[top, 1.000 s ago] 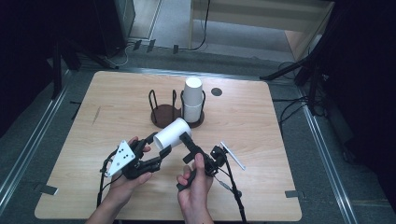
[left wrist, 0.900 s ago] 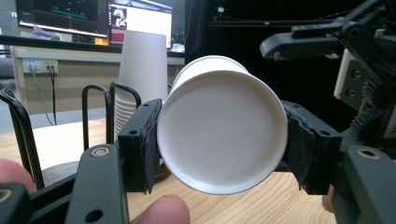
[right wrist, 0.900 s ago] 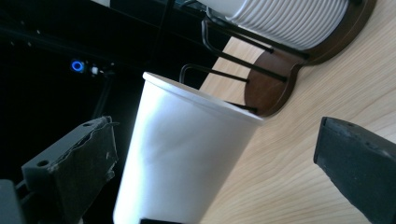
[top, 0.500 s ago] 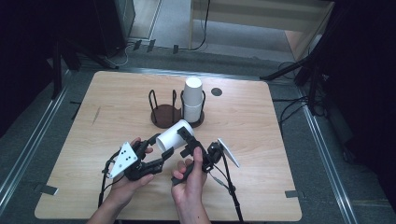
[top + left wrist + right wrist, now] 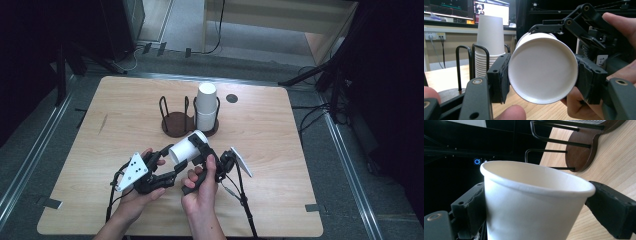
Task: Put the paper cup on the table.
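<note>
Work in hand: passing a single white paper cup from one gripper to the other, above the table, nearer its front edge than its back, about midway along it.
Cup position: held in the air on its side, its base toward the left gripper's camera, its open rim toward the stack.
Left gripper: clenched on the cup near its base, a black pad pressed to each side of the wall.
Right gripper: its jaws have just been closing and now straddle the cup below the rim; whether the pads press yet I cannot tell, so I count them as not yet gripping.
Risk, crushing: thin paper wall; a hard squeeze from the right jaws near the rim may fold the cup oval.
Risk, dropping: if the left jaws release before the right ones bite, the cup may fall to the table and roll toward the front edge.
Risk, tearing: both grippers pulling apart while clamped could crease or rip the wall.
Risk, collision: the dark wire holder and the stack stand just behind; a forward swing could topple the stack.
</note>
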Tool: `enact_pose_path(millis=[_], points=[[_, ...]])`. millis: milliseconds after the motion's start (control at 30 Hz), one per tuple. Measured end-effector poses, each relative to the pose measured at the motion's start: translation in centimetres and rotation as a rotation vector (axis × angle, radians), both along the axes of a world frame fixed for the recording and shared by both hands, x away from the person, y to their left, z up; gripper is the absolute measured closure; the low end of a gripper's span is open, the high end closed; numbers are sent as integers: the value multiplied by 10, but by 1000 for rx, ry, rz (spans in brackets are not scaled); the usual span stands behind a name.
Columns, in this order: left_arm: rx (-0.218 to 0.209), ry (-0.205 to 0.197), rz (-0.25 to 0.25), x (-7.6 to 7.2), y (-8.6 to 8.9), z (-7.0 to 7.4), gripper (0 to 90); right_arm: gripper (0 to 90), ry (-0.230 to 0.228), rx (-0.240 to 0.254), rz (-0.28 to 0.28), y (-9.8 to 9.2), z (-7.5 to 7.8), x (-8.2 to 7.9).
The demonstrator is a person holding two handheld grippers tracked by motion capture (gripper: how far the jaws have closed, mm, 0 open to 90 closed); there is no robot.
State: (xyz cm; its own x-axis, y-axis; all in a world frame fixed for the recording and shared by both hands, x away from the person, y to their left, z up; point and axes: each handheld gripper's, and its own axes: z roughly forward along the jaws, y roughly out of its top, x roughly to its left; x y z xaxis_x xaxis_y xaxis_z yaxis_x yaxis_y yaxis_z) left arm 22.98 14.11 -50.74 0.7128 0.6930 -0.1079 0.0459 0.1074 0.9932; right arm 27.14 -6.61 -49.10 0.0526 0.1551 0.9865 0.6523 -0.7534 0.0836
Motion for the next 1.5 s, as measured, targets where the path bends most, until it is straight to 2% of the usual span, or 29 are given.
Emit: enact_pose_path(millis=[267,567,667,733,967,1500], points=[[10,18,-8,1,1,-1,351,212,-20,22,-10,-1,0,-2],[22,97,-43,4,9,4,331,279,-59,-10,-6,0,-1,-3],[30,111,-43,5,12,5,321,286,-99,-38,-8,0,0,-4],[30,130,-41,6,14,6,298,287,-107,-54,-9,0,1,-5],[44,159,-40,7,18,9,226,296,-157,-140,-38,-1,1,-5],[67,223,-36,9,22,12,150,305,-259,-284,-90,-3,6,-8]])
